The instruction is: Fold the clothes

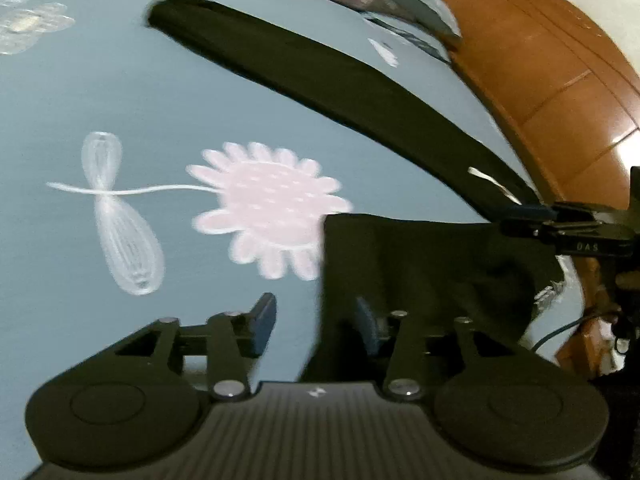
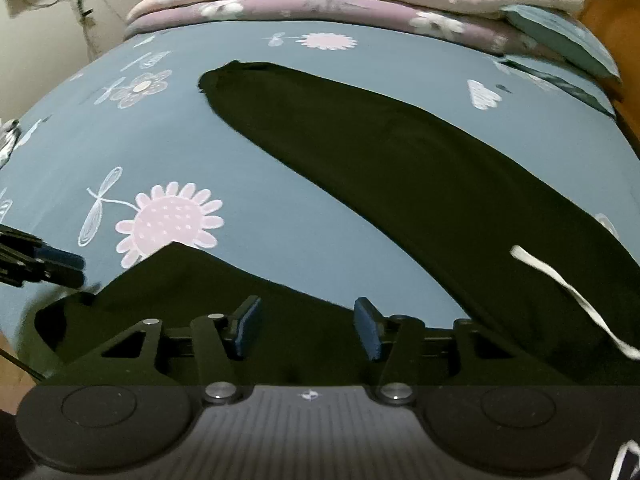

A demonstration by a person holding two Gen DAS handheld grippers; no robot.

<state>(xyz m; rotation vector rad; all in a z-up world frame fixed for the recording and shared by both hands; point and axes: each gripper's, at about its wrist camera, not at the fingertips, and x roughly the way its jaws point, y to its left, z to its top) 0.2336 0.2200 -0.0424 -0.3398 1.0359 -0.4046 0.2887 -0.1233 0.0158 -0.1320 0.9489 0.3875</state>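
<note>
One pair of dark trousers (image 2: 400,176) on the blue flowered bedsheet (image 2: 280,208), two grippers over its near end.

We see the left gripper (image 1: 316,320) and right gripper (image 2: 308,326) both parted, gripping nothing; cloth lies beneath them, one white drawstring (image 2: 568,292) beside.

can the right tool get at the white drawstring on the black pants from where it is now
Probably yes. The white drawstring lies exposed on the black pants, just beside the open right tool, with nothing covering it.
</note>
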